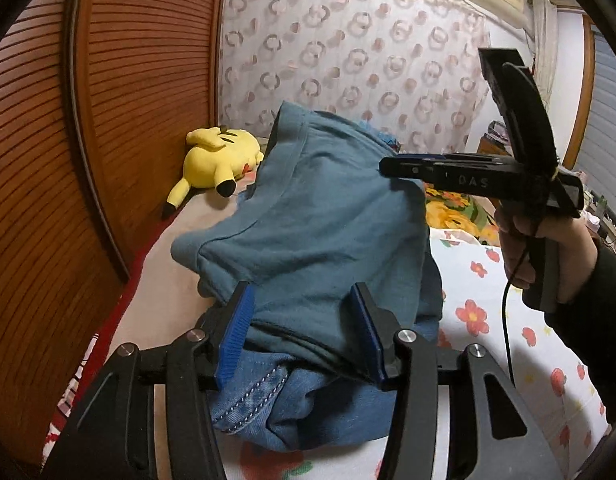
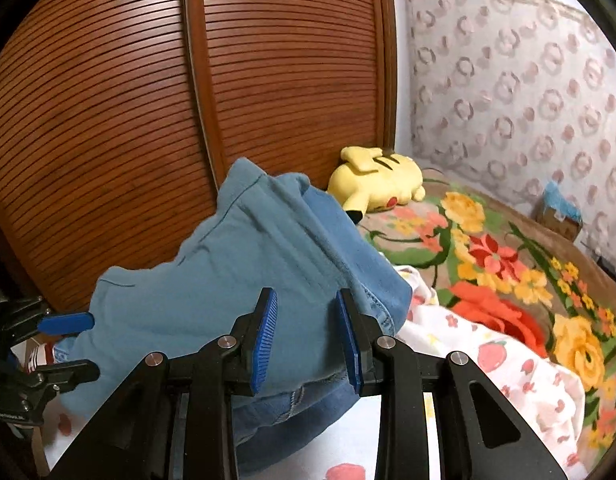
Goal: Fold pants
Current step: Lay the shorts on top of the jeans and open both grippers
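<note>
A heap of clothes lies on the bed: teal pants [image 1: 308, 216] on top of blue denim jeans [image 1: 308, 412]. My left gripper [image 1: 304, 304] is open, its blue pads on either side of the teal fabric's near edge. The right gripper [image 1: 391, 166] shows in the left wrist view, held in a hand above the heap's right side. In the right wrist view the teal pants [image 2: 212, 292] and jeans [image 2: 292, 416] lie in front of my open right gripper [image 2: 308, 314]. The left gripper [image 2: 68, 344] shows at the left edge, open.
A yellow plush toy [image 1: 220, 160] lies at the bed's far end against the slatted wooden wardrobe [image 1: 108, 120]. A flowered blanket [image 2: 507, 272] and white flowered sheet [image 1: 507, 340] cover the bed. A patterned curtain [image 1: 367, 60] hangs behind. A small box [image 2: 559, 212] sits by the curtain.
</note>
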A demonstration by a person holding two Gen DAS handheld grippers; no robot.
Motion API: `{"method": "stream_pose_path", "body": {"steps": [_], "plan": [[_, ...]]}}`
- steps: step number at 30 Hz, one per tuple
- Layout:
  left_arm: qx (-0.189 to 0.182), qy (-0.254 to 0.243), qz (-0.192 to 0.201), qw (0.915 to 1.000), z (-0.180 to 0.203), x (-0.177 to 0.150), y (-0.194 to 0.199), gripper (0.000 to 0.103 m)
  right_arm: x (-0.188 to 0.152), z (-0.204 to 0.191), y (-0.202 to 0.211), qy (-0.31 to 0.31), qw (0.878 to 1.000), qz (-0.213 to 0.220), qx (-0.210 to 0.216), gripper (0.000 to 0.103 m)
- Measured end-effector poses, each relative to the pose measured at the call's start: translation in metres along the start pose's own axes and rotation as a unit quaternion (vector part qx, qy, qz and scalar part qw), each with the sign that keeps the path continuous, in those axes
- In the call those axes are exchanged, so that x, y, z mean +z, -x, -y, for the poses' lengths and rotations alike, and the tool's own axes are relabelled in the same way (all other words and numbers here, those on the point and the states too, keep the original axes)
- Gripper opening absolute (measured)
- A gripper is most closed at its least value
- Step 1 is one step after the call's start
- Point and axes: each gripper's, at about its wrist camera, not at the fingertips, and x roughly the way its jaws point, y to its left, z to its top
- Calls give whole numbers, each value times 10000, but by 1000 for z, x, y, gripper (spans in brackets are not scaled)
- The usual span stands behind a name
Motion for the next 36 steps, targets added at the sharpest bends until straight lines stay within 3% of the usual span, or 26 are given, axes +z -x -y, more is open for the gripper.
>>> {"method": "stream_pose_path", "body": {"steps": [6, 14, 21, 26, 36], "plan": [[-68, -42, 27, 10000, 2, -1, -1, 55, 0, -3, 1, -78, 10000, 2, -45, 32], [-182, -262, -98, 9994, 11, -1, -7, 83, -16, -16, 25, -74, 9999, 31, -88, 32], [-105, -512, -299, 9982, 22, -6, -19, 97, -31, -25, 60, -186, 9996, 186, -113, 32], [-58, -528, -284, 9982, 24, -5, -19, 99, -45, -28, 88, -290, 9989, 289, -217, 32], [-65, -491, -252, 9985, 30, -4, -2, 99, -77, -50, 138, -520, 9958, 467, -599, 45]]}}
